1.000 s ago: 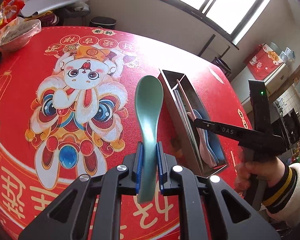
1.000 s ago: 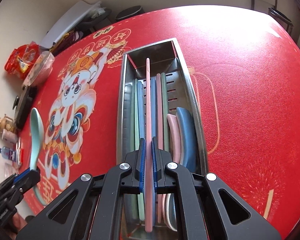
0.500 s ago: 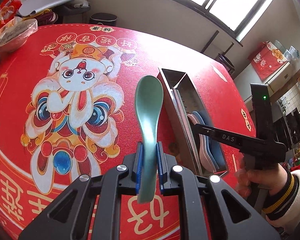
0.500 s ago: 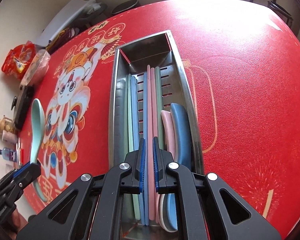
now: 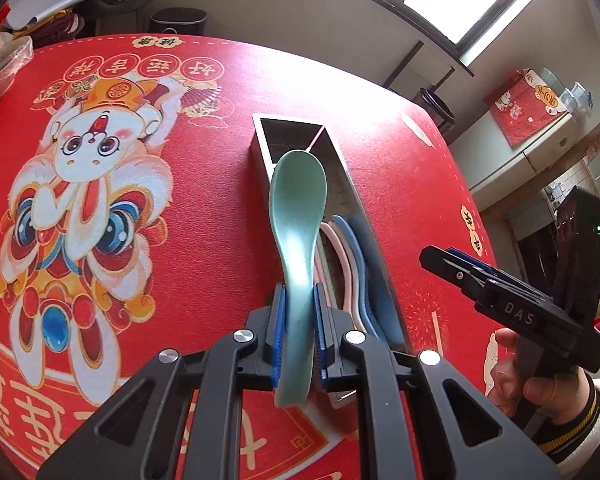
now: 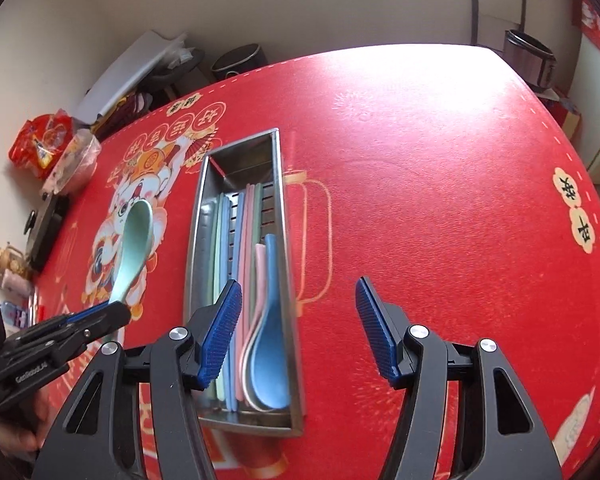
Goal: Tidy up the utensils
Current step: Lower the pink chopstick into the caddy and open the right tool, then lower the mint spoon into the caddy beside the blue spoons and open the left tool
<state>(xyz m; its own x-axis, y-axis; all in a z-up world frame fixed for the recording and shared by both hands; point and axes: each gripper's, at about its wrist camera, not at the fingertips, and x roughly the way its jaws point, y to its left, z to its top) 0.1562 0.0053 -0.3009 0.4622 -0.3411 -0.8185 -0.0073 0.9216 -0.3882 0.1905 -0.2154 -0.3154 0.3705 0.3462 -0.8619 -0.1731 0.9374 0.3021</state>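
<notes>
- The left tool [image 5: 299, 332] gripped a green spoon [image 5: 298, 216] by its handle, bowl raised over the metal tray [image 6: 282, 216] on the red counter [image 6: 440, 200].
- The right tool [image 6: 298, 330] had just been opening; it stood wide and empty above the tray's near end.
- The tray held chopsticks [image 6: 242, 248], a pink spoon [image 6: 259, 276] and a blue spoon [image 6: 270, 364].

Surface: round table under a red printed cloth [image 6: 420, 168] with a cartoon lion-dance figure | On it: long stainless-steel tray [image 6: 285, 240] near the middle | Far left edge — clear plastic-wrapped bowl [image 6: 74, 162], red snack packet [image 6: 40, 140], dark flat object [image 6: 46, 226]
</notes>
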